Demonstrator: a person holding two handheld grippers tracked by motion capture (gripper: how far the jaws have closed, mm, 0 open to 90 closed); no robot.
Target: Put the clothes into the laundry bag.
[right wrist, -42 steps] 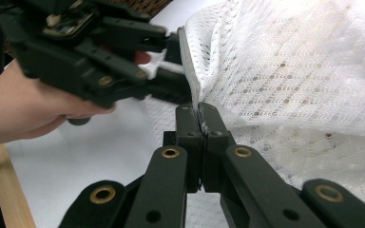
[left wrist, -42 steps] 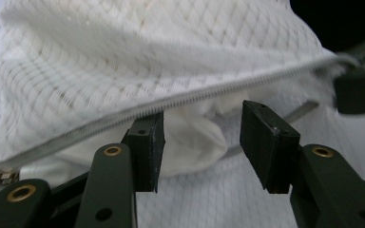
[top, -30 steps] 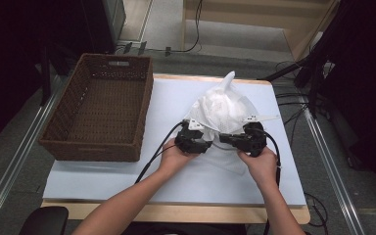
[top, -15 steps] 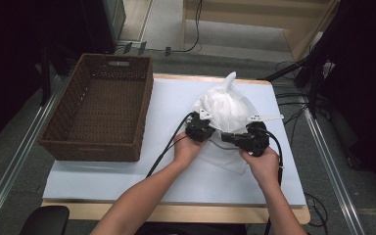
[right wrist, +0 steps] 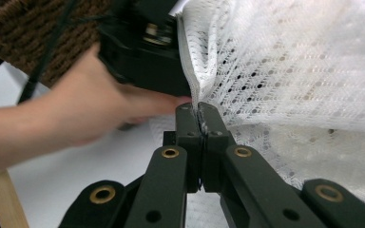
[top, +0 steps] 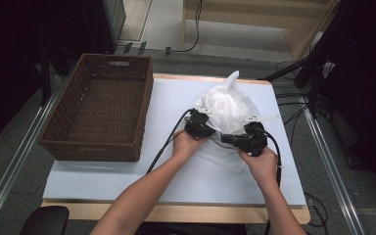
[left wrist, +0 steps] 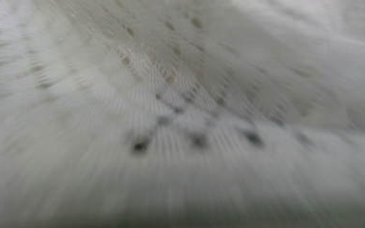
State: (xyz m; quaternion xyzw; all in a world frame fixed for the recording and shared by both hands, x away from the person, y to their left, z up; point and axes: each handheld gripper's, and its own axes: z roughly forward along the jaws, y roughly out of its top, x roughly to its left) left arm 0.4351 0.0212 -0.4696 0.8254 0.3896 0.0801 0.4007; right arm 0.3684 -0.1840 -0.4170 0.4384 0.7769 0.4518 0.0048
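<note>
High view: even overhead light on the white tabletop; surroundings from 9 to 12 o'clock and at 3 o'clock fall into deep shadow. Left gripper view: mesh fabric fully blurred, washed-out. Right gripper view: jaws sharp, the person's hand at 9 o'clock motion-blurred.

A white-topped table carries a wicker basket and a white mesh bag.

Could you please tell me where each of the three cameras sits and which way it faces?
High view: above the person's side, looking forward and down at the table, forearms and both grippers.
Left gripper view: pressed close against blurred white mesh fabric.
Right gripper view: along its shut jaws, clamping the fabric's edge; the left hand beyond.
All share the fabric.
</note>
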